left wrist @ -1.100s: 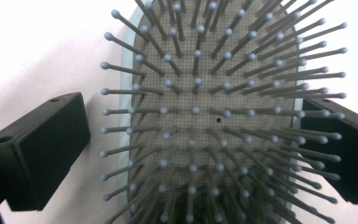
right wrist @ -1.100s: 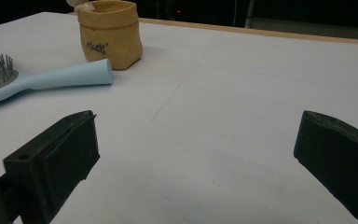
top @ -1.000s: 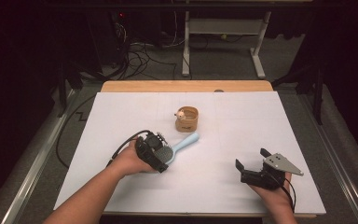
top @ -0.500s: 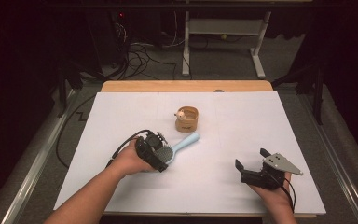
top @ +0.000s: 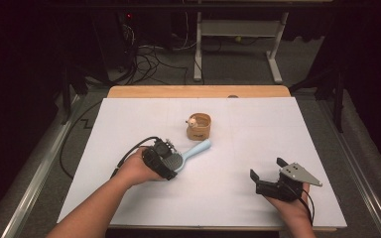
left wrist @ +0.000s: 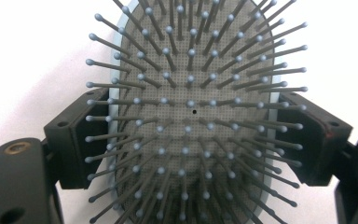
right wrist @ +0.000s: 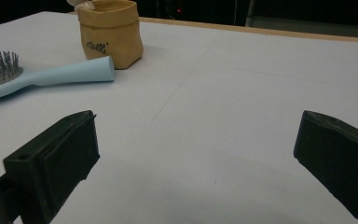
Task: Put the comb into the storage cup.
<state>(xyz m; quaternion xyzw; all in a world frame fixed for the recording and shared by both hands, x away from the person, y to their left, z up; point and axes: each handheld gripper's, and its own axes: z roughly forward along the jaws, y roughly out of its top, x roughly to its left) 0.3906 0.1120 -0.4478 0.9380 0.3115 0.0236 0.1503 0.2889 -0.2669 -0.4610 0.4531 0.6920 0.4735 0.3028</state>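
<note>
Hairbrush (left wrist: 193, 116): head cut off by the top and bottom edges in the left gripper view, handle out of frame; in the high view its head (top: 174, 161) lay mostly hidden under the left gripper (top: 166, 158). Small tan bag (right wrist: 111, 32): top cropped in the right gripper view; printed lettering too small to read.
</note>
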